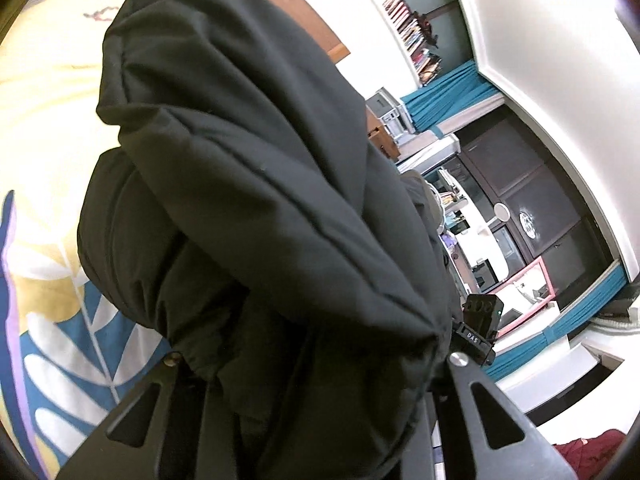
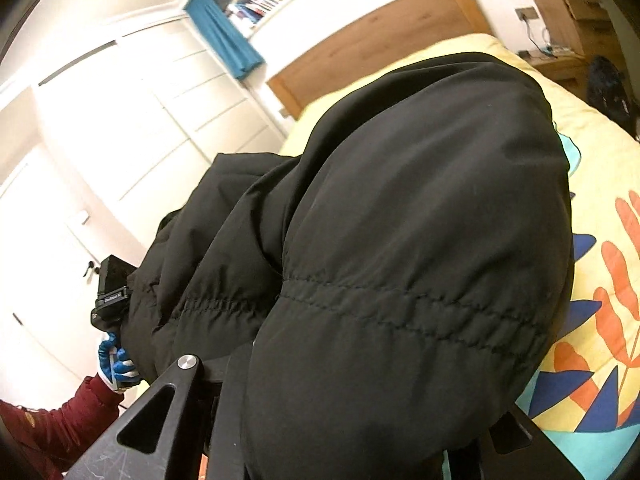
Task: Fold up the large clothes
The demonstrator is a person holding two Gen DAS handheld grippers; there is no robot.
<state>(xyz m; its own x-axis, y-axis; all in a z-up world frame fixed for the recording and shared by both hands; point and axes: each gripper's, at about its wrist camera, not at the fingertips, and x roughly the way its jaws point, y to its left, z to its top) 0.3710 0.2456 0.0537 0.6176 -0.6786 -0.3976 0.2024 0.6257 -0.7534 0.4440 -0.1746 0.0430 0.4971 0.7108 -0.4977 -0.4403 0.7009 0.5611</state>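
A large black padded jacket (image 1: 248, 184) fills the left wrist view, bunched and lifted above the bed. My left gripper (image 1: 316, 364) is shut on the jacket's fabric, which covers the fingertips. In the right wrist view the same jacket (image 2: 400, 240) bulges over my right gripper (image 2: 348, 376), which is shut on its quilted edge; the right finger is mostly hidden by cloth. The other gripper (image 2: 110, 292) shows at the jacket's left edge, held by a blue-gloved hand (image 2: 118, 366).
A yellow bedspread with leaf prints (image 1: 48, 128) (image 2: 600, 280) lies under the jacket. A wooden headboard (image 2: 372, 44) stands behind. White wardrobe doors (image 2: 120, 120), bookshelves (image 1: 404, 12) and a dark window (image 1: 532, 208) surround the bed.
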